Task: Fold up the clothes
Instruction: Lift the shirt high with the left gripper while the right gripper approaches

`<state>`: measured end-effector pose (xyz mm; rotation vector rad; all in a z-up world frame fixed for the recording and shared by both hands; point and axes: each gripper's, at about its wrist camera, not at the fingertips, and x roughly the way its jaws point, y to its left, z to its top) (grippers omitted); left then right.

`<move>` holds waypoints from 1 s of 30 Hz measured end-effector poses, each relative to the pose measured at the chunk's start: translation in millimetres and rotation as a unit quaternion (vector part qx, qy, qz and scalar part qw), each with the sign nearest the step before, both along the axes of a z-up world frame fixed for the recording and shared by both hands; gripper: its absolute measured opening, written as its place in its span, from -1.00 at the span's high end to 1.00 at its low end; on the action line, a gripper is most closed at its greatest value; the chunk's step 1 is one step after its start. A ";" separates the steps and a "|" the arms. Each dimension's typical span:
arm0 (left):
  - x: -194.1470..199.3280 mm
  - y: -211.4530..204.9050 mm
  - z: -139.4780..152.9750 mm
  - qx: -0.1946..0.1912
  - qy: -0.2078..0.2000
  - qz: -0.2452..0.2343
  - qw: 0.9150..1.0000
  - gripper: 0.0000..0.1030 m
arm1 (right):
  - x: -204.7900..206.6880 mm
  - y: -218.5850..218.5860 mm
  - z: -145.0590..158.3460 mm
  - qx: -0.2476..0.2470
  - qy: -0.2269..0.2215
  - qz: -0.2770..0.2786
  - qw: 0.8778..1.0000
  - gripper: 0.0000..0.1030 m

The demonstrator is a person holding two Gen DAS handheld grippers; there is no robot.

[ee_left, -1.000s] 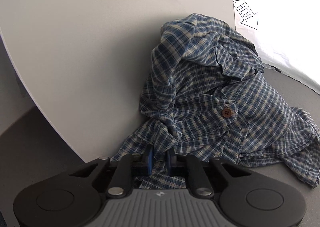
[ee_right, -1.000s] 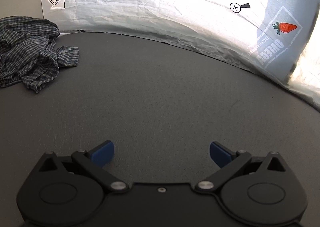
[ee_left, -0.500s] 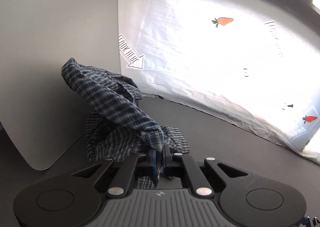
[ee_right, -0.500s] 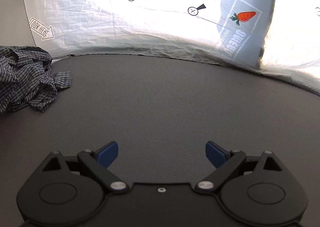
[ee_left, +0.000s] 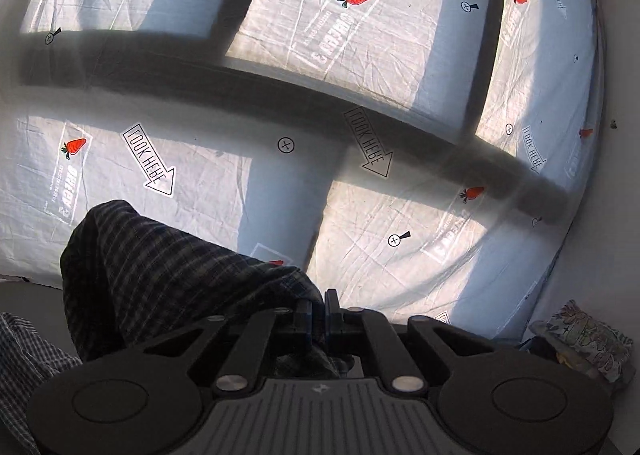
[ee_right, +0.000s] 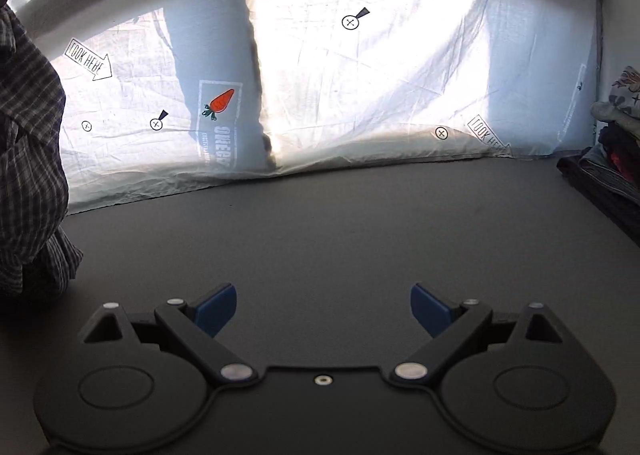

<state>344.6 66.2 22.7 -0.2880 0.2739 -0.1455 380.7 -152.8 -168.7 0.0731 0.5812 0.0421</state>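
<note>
1. Nearest the left wrist camera, the left gripper [ee_left: 319, 309] has its pads pressed together on a bunch of the plaid shirt [ee_left: 172, 279]. The cloth rises in a hump just left of the fingers and drapes down past the camera's lower left edge.
2. Nearest the right wrist camera, the right gripper [ee_right: 324, 309] is spread wide with nothing between its blue pads [ee_right: 214, 309]; it hangs over the bare dark table [ee_right: 360, 239].
3. From the right gripper, the shirt [ee_right: 28, 159] lies well off to its left, hanging as a tall bundle whose long axis runs roughly up and down; its lower end appears to touch the table.
4. The judgement: the free right hand would have to cross leftward to take a second edge so the garment can be spread flat. Which hem or sleeve is nearest cannot be told.
5. At the far right sits a pile of other clothes [ee_right: 612, 159].
6. Farthest back hangs the printed white sheet [ee_right: 360, 95], lit from behind.
</note>
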 end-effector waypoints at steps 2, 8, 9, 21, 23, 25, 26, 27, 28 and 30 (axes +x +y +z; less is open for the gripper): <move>-0.5 -23.0 15.6 -0.017 -0.020 -0.011 1.000 0.90 | -9.4 -30.3 6.4 0.006 -0.010 -0.013 1.000 -0.84; -12.1 -84.6 85.6 -0.053 -0.120 -0.042 0.991 0.90 | -33.1 -98.5 31.4 0.022 -0.054 -0.034 0.998 -0.84; -16.4 -90.5 98.7 -0.057 -0.140 -0.041 0.988 0.90 | -37.9 -107.3 36.8 0.024 -0.063 -0.038 0.997 -0.84; -100.6 -99.2 242.2 -0.106 -0.349 0.021 0.931 0.90 | -72.4 -165.0 70.4 0.051 -0.124 -0.069 0.989 -0.84; -121.9 -91.6 249.5 -0.104 -0.371 0.038 0.922 0.90 | -73.3 -163.1 73.6 0.050 -0.131 -0.064 0.988 -0.84; -142.0 -83.3 252.0 -0.101 -0.388 0.056 0.914 0.90 | -73.8 -159.6 74.5 0.052 -0.131 -0.056 0.988 -0.84; -147.4 -78.8 252.1 -0.103 -0.392 0.063 0.912 0.90 | -74.0 -157.8 74.9 0.053 -0.132 -0.053 0.988 -0.84; -153.2 -75.1 251.1 -0.103 -0.392 0.066 0.912 0.90 | -74.0 -155.8 75.1 0.054 -0.132 -0.049 0.989 -0.84; -160.4 -71.1 249.4 -0.103 -0.389 0.070 0.913 0.90 | -72.6 -152.5 74.5 0.054 -0.130 -0.044 0.989 -0.84; -167.6 -65.2 245.3 -0.105 -0.382 0.079 0.915 0.90 | -70.0 -145.7 73.3 0.054 -0.125 -0.034 0.990 -0.84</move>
